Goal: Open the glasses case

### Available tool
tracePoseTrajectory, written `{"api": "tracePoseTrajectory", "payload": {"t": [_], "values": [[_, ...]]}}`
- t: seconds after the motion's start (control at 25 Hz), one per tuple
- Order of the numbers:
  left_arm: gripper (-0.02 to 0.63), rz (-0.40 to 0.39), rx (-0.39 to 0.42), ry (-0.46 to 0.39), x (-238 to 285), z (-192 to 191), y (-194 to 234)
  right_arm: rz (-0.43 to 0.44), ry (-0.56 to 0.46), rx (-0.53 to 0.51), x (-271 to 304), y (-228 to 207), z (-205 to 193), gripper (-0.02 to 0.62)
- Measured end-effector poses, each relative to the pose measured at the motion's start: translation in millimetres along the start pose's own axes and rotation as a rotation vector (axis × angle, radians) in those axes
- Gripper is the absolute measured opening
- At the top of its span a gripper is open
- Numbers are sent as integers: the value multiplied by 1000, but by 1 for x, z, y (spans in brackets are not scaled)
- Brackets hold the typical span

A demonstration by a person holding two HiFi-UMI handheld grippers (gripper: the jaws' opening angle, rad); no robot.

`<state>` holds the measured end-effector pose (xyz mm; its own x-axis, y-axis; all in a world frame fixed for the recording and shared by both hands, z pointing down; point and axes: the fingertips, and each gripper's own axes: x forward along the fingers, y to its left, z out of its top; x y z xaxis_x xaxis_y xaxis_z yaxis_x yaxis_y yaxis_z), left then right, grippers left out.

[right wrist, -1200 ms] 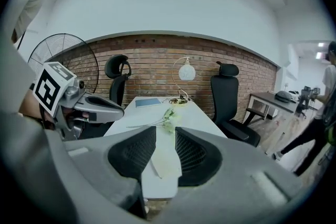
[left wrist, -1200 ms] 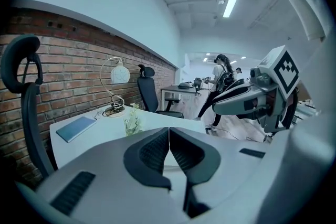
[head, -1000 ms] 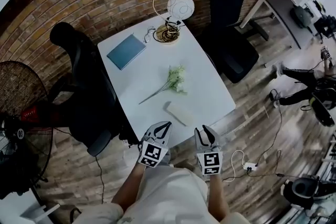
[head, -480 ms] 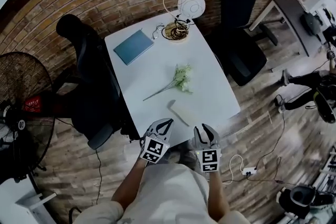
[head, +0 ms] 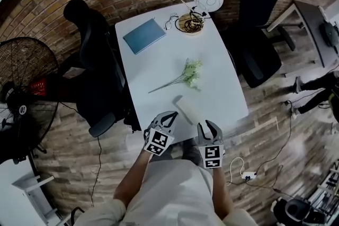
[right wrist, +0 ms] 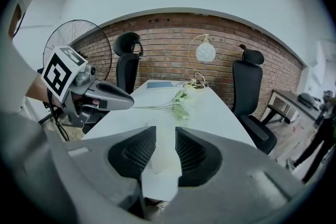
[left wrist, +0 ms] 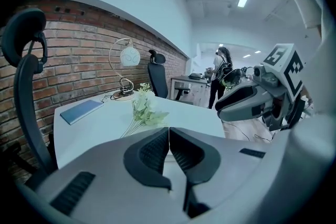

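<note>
Left gripper pinched closed, right gripper barely parted: likely to shove glasses case across table rather than lift its lid.

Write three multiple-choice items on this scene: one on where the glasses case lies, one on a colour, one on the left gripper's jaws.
1. Where on the table does the glasses case lie?
A. beside the lamp
B. near the edge by the right gripper
C. on a chair seat

2. What colour is the notebook?
A. red
B. blue
C. yellow

3. How do the left gripper jaws stand?
A. tips together, nothing between them
B. wide apart
C. clamped on a flower stem

Answers:
1 B: the head view shows the case just ahead of that gripper, apart from it.
2 B: its cover reads blue in the head view.
3 A: the left gripper view shows the two tips meeting.
</note>
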<state>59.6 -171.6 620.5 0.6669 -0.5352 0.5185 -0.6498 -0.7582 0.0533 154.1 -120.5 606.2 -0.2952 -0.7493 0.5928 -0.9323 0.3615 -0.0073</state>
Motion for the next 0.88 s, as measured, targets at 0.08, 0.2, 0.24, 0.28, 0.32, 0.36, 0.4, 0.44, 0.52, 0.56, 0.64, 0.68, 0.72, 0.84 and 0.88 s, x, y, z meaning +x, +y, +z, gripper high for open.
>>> {"api": "tracePoseTrajectory", "payload": {"t": [0.08,0.2,0.24,0.28,0.32,0.36,0.4,0.44,0.52,0.56,0.64,0.68,0.72,0.84,0.88], "values": [[8,6,-6,7,4,-3,2,12,18,-10,5,0,-6,118],[8,8,-14,22,11,-9,5,27,45,-33,15,-1,-13,118],[8,8,-16,29,13,-12,6,33,53,-39,19,0,-15,118],[8,8,-18,36,15,-15,7,40,60,-45,23,0,-17,118],[8,8,-20,43,17,-18,8,46,68,-52,26,0,-20,118],[8,9,-22,50,19,-21,8,51,75,-59,29,0,-22,118],[8,9,-23,55,21,-24,9,55,81,-67,32,1,-23,118],[8,8,-25,60,23,-26,9,59,86,-74,35,1,-25,118],[8,6,-25,65,26,-29,10,65,96,-85,40,2,-27,118],[8,5,-27,68,27,-30,10,67,101,-91,42,2,-29,118],[8,4,-31,77,30,-35,11,71,113,-103,47,4,-33,121],[8,3,-33,81,32,-37,11,73,121,-111,49,4,-35,124],[8,3,-35,84,34,-39,11,72,127,-121,51,4,-36,126],[8,3,-41,93,38,-45,12,81,141,-147,58,6,-42,133],[8,3,-42,96,39,-47,12,85,146,-153,60,7,-43,136]]}}
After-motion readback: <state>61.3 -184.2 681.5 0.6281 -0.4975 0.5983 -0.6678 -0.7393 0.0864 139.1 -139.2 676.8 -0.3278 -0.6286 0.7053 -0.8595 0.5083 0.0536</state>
